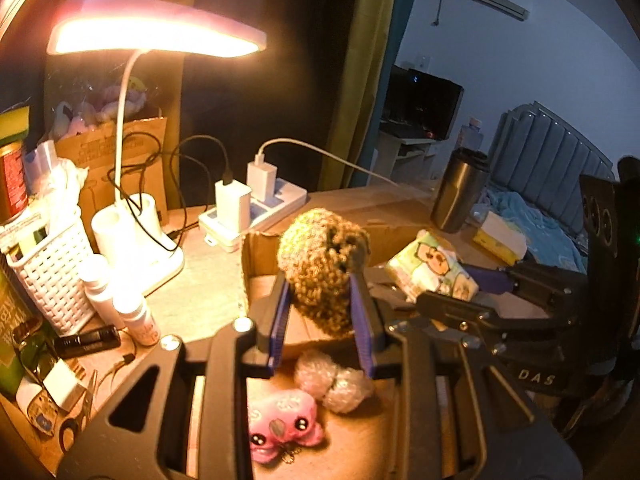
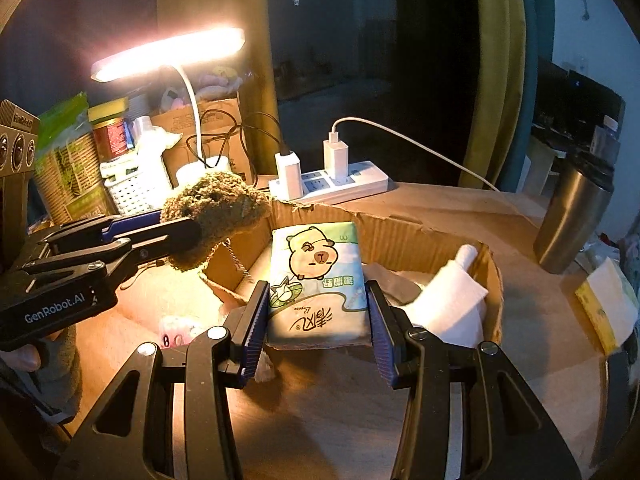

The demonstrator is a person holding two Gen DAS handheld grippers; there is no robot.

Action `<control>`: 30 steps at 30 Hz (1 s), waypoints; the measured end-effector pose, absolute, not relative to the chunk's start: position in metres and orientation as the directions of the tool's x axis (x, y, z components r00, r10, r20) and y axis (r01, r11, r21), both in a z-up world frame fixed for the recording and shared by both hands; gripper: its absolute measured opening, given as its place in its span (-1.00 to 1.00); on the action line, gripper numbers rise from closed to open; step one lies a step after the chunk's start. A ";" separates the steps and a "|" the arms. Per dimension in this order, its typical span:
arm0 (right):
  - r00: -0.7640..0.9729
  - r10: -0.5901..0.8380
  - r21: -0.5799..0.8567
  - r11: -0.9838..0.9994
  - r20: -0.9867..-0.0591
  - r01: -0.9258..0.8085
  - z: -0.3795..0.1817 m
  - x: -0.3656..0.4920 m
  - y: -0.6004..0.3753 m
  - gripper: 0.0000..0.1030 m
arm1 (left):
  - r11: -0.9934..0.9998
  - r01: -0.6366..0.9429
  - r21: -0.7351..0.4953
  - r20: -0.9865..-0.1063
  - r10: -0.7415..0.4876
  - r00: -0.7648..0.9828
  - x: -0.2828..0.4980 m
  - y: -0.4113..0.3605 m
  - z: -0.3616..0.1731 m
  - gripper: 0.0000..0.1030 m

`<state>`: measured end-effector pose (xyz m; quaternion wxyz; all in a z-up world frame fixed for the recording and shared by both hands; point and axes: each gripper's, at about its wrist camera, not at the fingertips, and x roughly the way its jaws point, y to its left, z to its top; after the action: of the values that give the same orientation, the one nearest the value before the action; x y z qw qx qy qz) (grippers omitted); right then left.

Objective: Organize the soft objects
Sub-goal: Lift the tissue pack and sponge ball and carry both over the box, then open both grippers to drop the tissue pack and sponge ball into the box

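Left gripper (image 1: 322, 320): I see it closed on one olive curly plush (image 1: 322, 268), pinched between both blue pads, held in the air above the cardboard box (image 1: 256, 256). From the right wrist view the same gripper (image 2: 188, 232) comes in from the left with the plush (image 2: 212, 212) at its tip, over the box's left wall.
Right gripper (image 2: 316, 316): jaws part-way apart, clamped on one tissue pack (image 2: 318, 276) with a cartoon capybara print; pack sits over the box (image 2: 400, 232) interior, lifted or resting I cannot tell. In the left view the right gripper (image 1: 452, 288) shows with the pack (image 1: 432, 272) at its tip.
Soft items counted: one pink plush (image 1: 280, 424) with big eyes and one bubble-wrap bundle (image 1: 334, 380) on the table near its front edge; one white cloth roll (image 2: 452, 292) in the box's right end.
Other counts: one lit desk lamp (image 1: 156, 28), one power strip (image 2: 332, 180) with two white chargers, one steel tumbler (image 2: 576, 216) near the table's right edge, one white basket (image 1: 52, 264) at the left edge.
Hidden: pink plush partly covered by the gripper frame; box floor mostly blocked; the plush's face hard to read; left clutter glare-washed.
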<state>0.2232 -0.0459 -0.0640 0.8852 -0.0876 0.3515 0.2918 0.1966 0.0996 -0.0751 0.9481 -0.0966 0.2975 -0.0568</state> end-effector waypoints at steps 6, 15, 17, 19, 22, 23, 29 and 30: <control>0.569 0.456 0.062 0.814 -0.685 -0.578 -0.071 0.239 -0.039 -0.05 | 0.975 0.023 -0.223 -0.581 -0.152 0.800 0.215 0.105 -0.091 -0.42; 0.538 0.444 0.090 0.824 -0.717 -0.560 -0.091 0.262 -0.030 -0.05 | 0.984 -0.036 -0.172 -0.669 -0.090 0.737 0.245 0.108 -0.127 -0.32; 0.527 0.445 0.100 0.824 -0.724 -0.558 -0.096 0.268 -0.025 -0.05 | 0.982 -0.030 -0.184 -0.670 -0.104 0.735 0.247 0.110 -0.129 -0.30; 0.517 0.443 0.103 0.823 -0.732 -0.559 -0.101 0.273 -0.019 -0.05 | 0.982 -0.025 -0.186 -0.671 -0.108 0.734 0.246 0.110 -0.128 -0.13; 0.506 0.433 0.106 0.828 -0.746 -0.551 -0.109 0.281 -0.011 -0.05 | 0.979 -0.013 -0.203 -0.663 -0.128 0.738 0.243 0.111 -0.127 -0.06; 0.502 0.429 0.105 0.828 -0.751 -0.551 -0.111 0.282 -0.009 -0.05 | 0.978 -0.010 -0.210 -0.661 -0.135 0.738 0.241 0.112 -0.127 -0.06; 0.484 0.433 0.103 0.816 -0.761 -0.569 -0.116 0.284 0.005 -0.05 | 0.969 -0.022 -0.246 -0.640 -0.145 0.754 0.231 0.121 -0.118 -0.06; 0.483 0.433 0.104 0.816 -0.761 -0.568 -0.116 0.284 0.006 -0.05 | 0.966 -0.028 -0.255 -0.635 -0.146 0.759 0.230 0.124 -0.117 -0.06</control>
<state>0.2842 0.0061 -0.1162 0.8572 -0.0809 0.4164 0.2919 0.2296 0.1241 -0.1167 0.9293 -0.1257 0.3459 -0.0317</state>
